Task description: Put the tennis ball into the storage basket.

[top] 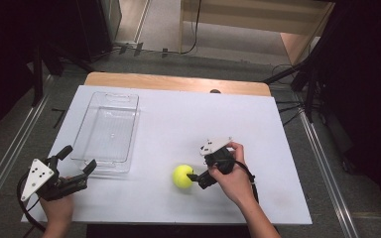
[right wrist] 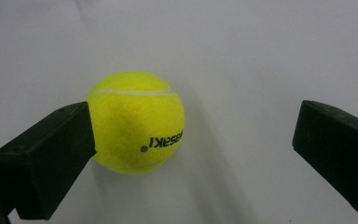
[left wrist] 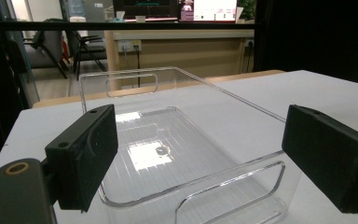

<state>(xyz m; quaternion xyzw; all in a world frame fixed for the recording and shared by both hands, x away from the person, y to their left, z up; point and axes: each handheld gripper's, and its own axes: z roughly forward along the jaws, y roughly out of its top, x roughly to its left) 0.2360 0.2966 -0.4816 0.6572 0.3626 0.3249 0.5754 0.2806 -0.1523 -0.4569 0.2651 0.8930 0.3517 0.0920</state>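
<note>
A: Nearest the front edge, at 7 o'clock on the white table (top: 258,148) — left gripper (top: 77,159), jaws spread wide, nothing between them.
B: Aimed at?
A: The clear tray (top: 90,126), just beyond. In the left gripper view, tray (left wrist: 242,97) straight ahead at 12 o'clock, near rim with its handle slot between the two black jaws, not touching either.
B: And the right side?
A: Right gripper (top: 195,177) at about 6 o'clock of the table, held in a hand (top: 235,181), jaws also apart. Tennis ball (top: 182,176) at its tip, resting on the table.
B: Gripped?
A: No. In the right gripper view, ball (right wrist: 135,121) close against the left jaw — wide gap to the right jaw.
B: Room around?
A: Bare white surface from 12 to 4 o'clock; wooden strip (top: 178,82) along the far edge.
</note>
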